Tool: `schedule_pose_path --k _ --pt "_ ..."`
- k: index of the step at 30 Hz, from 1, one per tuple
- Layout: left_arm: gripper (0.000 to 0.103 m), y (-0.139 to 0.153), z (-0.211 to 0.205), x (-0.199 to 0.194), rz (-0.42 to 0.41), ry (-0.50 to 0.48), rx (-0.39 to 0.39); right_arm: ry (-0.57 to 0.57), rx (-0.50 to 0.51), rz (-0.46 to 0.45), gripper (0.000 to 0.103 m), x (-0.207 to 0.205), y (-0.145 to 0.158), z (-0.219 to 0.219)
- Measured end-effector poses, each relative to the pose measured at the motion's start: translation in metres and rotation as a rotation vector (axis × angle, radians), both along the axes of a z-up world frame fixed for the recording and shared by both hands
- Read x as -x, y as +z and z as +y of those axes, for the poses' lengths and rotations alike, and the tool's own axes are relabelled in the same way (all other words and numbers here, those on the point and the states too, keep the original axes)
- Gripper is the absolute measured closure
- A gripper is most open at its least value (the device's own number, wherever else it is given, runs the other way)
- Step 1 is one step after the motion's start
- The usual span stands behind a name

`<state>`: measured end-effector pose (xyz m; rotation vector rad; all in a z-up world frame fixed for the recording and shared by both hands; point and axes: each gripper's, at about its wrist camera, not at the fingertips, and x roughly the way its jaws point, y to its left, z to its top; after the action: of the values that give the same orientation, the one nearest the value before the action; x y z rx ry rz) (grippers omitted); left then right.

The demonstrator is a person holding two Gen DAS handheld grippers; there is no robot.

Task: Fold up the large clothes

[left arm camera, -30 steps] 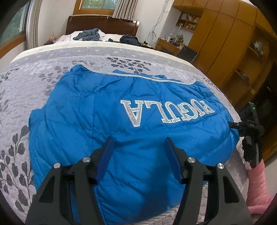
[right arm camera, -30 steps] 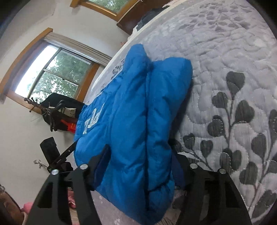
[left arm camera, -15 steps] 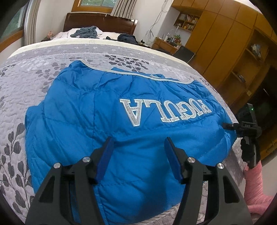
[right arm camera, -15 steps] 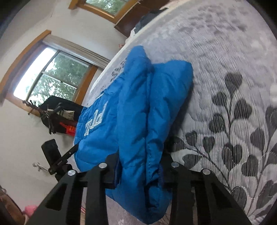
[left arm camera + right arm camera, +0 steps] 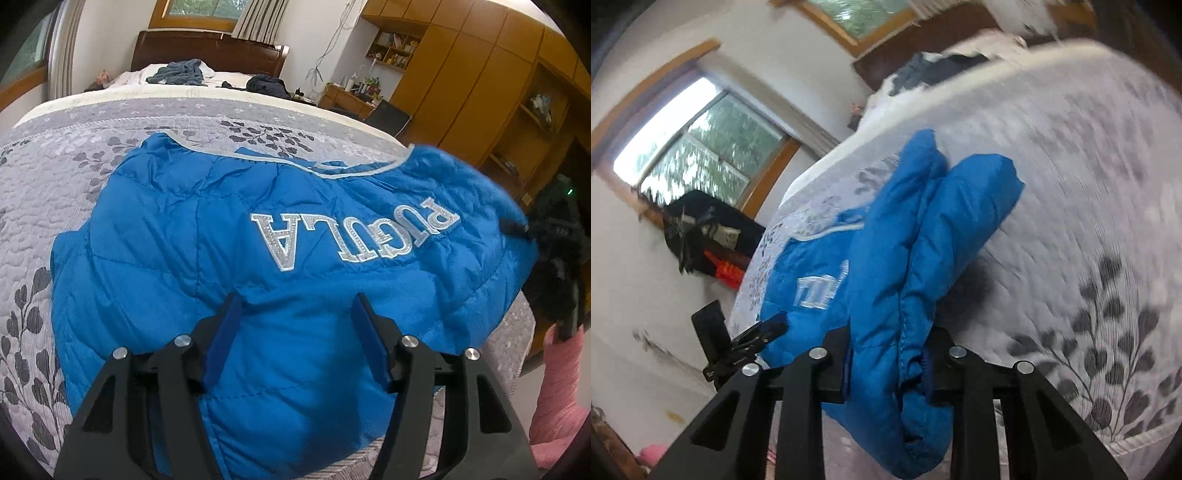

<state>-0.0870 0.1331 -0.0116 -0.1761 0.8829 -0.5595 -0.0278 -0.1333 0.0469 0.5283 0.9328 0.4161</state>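
Two grippers work a blue padded jacket (image 5: 221, 240) spread on the grey leaf-print bedspread (image 5: 55, 177), near the bed's foot edge. Right gripper (image 5: 890, 365) is clenched on the jacket's bunched side edge, lifting it off the cover. Left gripper (image 5: 295, 332) hovers released, fingers wide apart, above the jacket's middle.

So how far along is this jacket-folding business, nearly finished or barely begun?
Early on, I'd say. Done: the blue jacket lies spread on the grey quilt, lettering up. In hand: the right gripper is clamped on a bunched edge and lifts it; the left gripper is open over the jacket, gripping nothing. Left: every fold.
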Motion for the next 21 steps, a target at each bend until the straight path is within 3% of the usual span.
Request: schedule_pose_path --k 4,10,14,21 --pt "0.042 0.011 0.018 0.002 0.025 -0.006 0.087 0.076 0.125 -0.047 0.075 -0.009 0.042 0.052" --pt "0.041 0.034 0.051 0.013 -0.044 0.017 0.098 0.215 0.282 -0.07 0.075 -0.026 0.075 0.143" --pt "0.041 0.034 0.072 0.014 -0.027 0.033 0.137 0.319 0.379 -0.057 0.075 -0.037 0.073 0.207" --pt "0.041 0.029 0.104 0.011 0.002 0.07 0.211 0.448 0.48 0.003 0.075 -0.051 0.043 0.28"
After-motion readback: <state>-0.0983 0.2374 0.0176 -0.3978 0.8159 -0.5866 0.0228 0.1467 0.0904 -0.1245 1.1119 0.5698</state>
